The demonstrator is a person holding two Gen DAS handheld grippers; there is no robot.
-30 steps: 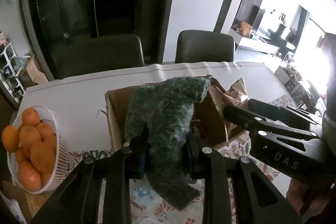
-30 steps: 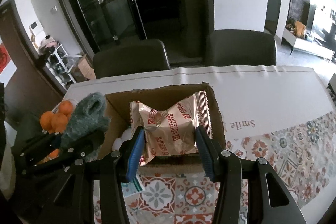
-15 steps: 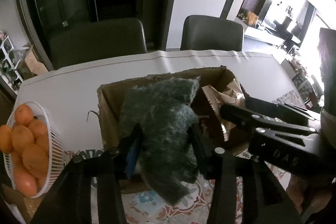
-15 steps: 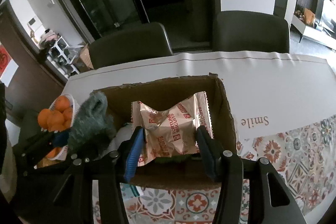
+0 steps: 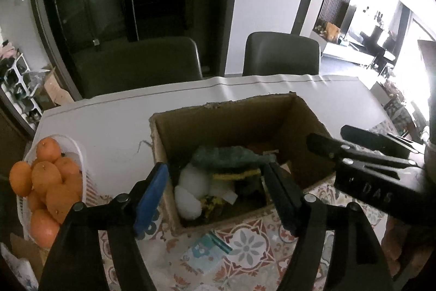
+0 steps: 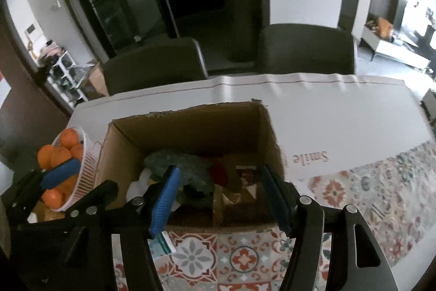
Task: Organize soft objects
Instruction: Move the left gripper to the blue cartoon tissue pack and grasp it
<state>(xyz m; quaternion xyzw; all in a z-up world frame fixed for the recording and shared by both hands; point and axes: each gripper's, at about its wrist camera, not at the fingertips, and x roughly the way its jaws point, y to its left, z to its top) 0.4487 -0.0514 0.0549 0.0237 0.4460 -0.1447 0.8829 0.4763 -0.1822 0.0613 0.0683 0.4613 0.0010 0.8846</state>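
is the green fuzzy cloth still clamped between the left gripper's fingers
No, the green fuzzy cloth lies inside the cardboard box, and the opening left gripper has nothing between its fingers.

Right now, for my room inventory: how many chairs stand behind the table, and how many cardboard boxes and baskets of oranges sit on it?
chairs: 2
cardboard box: 1
basket of oranges: 1
Total: 4

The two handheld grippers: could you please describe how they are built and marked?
Both are matte black, angular two-finger tools with silver rivets at the joints. The left gripper and the right gripper carry blue pads on their fingertips. The right one's body shows embossed letters "DAS" in the left wrist view. No cables show.
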